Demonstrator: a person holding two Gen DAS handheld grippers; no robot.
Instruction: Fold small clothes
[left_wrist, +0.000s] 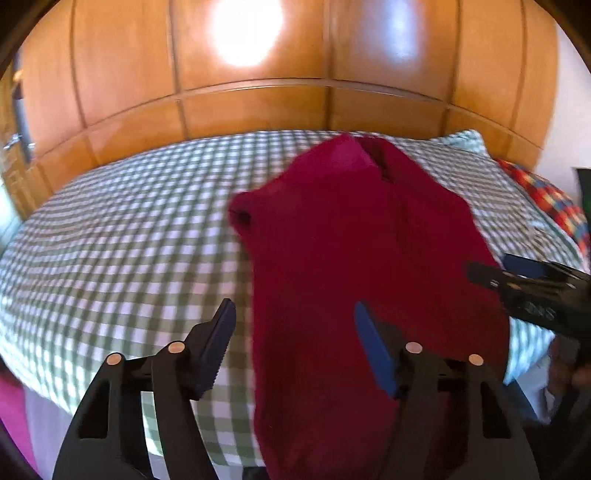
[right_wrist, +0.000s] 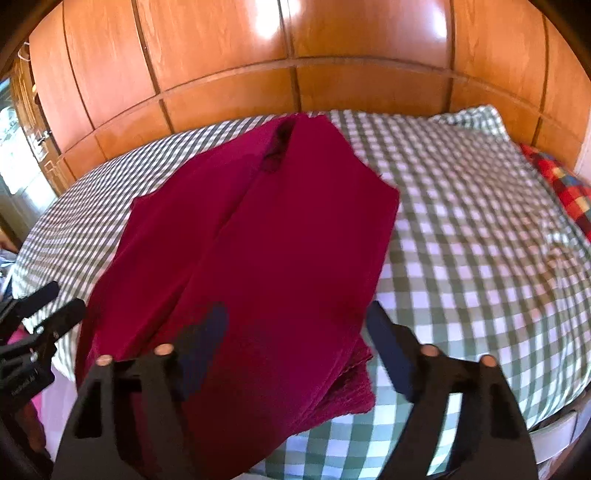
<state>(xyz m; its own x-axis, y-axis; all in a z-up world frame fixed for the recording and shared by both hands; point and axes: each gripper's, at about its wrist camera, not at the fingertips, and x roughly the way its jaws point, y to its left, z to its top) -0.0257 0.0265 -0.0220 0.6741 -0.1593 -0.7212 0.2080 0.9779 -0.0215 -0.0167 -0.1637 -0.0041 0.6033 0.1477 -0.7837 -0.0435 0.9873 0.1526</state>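
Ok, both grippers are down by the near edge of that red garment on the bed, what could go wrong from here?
The red garment overhangs the checked bed, so a tug may drag it off. The left gripper straddles only its side edge and might catch one layer. The right gripper spans stacked layers that could shift.

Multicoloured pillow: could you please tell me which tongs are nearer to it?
Right. The right tongs straddle the red garment edge facing the multicoloured pillow; the left tongs straddle the opposite edge.

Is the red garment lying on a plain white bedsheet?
No, the red garment lies on a green-and-white checked bedsheet, seen clearly in the right wrist view.
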